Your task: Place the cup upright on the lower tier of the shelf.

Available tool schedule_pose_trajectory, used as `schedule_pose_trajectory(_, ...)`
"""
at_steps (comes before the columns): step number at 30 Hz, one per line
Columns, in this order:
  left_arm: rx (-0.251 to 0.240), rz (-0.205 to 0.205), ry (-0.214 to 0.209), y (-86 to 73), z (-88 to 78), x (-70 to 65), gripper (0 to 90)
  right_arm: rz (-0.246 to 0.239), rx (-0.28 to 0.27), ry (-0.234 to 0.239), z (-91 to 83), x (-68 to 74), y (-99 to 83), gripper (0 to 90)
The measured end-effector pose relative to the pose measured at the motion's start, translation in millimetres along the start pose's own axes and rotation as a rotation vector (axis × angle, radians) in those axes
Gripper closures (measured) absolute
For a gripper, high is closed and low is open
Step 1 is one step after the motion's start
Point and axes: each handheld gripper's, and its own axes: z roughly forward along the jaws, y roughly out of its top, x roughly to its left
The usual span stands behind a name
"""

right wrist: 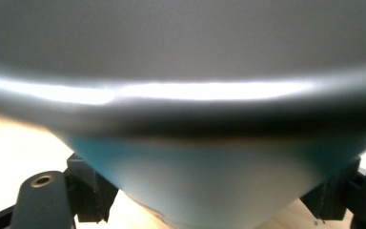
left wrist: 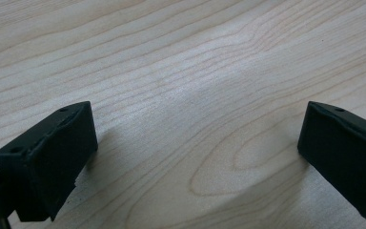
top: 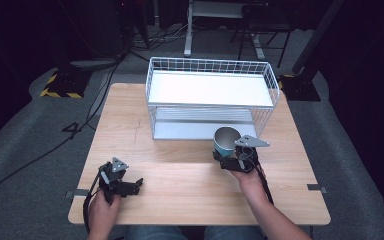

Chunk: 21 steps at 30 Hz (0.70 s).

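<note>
In the right gripper view the cup (right wrist: 209, 186) is blurred and cut off by the top and side edges; its base is out of frame, and it hides most of both jaws. In the high view the right gripper (top: 228, 159) covers the cup's near side. The left gripper view crops its own jaws at the bottom and right edges.

There is one table (top: 180, 175). On it sits one white wire rack (top: 210, 97) with two shelves. There is one blue cup (top: 226, 141). There are two grippers, a left gripper (top: 130, 187) and a right gripper (top: 228, 162), and two hands hold them.
</note>
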Motion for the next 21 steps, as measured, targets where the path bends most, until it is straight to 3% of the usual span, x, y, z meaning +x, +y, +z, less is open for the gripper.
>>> schedule_pose_trajectory(7, -0.001, -0.006, 0.002, 0.4, 0.5, 0.3, 0.1, -0.022, -0.007, -0.021, 20.3, -3.5, 15.2, 21.8)
schedule_pose_trajectory(21, 0.001, -0.014, 0.011, 1.5, 1.3, 1.1, 0.1, 0.002, -0.035, -0.052, 53.7, -14.0, 31.0, 21.8)
